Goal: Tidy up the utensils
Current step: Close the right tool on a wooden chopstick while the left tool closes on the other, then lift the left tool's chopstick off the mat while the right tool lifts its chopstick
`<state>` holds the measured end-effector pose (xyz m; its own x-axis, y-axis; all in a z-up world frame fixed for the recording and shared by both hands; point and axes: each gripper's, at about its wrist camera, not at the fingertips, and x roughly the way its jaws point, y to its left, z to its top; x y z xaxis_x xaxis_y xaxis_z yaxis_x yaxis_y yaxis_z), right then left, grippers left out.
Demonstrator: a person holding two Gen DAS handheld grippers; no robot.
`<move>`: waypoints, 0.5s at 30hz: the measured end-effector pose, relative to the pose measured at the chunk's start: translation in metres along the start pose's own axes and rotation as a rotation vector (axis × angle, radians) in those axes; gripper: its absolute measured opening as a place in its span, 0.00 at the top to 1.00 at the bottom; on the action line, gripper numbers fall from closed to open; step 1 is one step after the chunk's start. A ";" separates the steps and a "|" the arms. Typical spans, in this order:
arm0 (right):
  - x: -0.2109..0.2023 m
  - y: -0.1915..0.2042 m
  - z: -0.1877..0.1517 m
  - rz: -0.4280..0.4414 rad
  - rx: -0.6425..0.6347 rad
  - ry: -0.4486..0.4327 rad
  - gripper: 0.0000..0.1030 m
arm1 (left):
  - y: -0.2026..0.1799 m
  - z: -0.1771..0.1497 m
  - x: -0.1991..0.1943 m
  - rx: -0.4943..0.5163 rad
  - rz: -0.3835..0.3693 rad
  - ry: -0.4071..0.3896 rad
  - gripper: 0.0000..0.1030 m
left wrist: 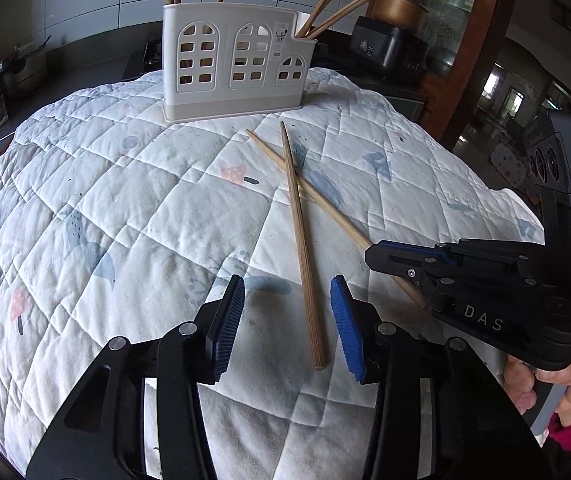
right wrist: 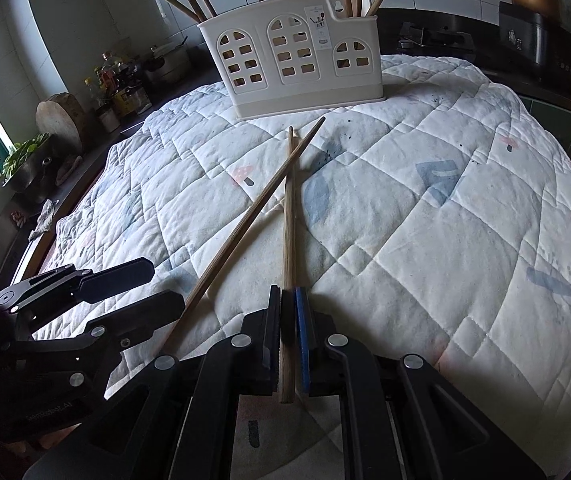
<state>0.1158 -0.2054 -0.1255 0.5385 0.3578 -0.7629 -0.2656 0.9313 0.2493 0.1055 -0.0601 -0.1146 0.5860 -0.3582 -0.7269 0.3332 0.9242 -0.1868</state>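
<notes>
Two wooden chopsticks lie crossed on a quilted white cloth (left wrist: 125,208). My left gripper (left wrist: 287,320) is open, with its blue pads on either side of the near end of one chopstick (left wrist: 301,248). My right gripper (right wrist: 288,320) is shut on the near end of the other chopstick (right wrist: 287,220), which also shows in the left wrist view (left wrist: 325,204). The first chopstick (right wrist: 253,208) runs diagonally across it. A cream utensil holder (left wrist: 237,64) with arched cut-outs stands at the far edge and holds several chopsticks. It also shows in the right wrist view (right wrist: 297,52).
A dark counter behind the cloth holds a black cooker (left wrist: 389,48) with a copper pot. Bottles (right wrist: 117,80), a round wooden block (right wrist: 61,120) and greens stand at the left. The left gripper's body (right wrist: 77,308) lies low at the left.
</notes>
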 end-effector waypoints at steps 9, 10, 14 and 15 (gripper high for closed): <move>-0.005 -0.010 -0.002 0.017 0.023 -0.003 0.93 | -0.012 0.005 0.020 0.027 0.001 0.044 0.81; -0.005 -0.010 -0.002 0.018 0.024 -0.003 0.93 | -0.012 0.005 0.021 0.030 0.004 0.046 0.81; -0.005 -0.011 -0.003 0.019 0.026 -0.005 0.93 | -0.016 0.007 0.024 0.048 0.022 0.052 0.82; -0.005 -0.011 -0.003 0.020 0.027 -0.004 0.93 | -0.017 0.008 0.025 0.051 0.031 0.053 0.84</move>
<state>0.1135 -0.2174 -0.1260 0.5369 0.3764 -0.7551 -0.2546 0.9255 0.2803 0.1200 -0.0857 -0.1245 0.5575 -0.3206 -0.7658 0.3536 0.9263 -0.1303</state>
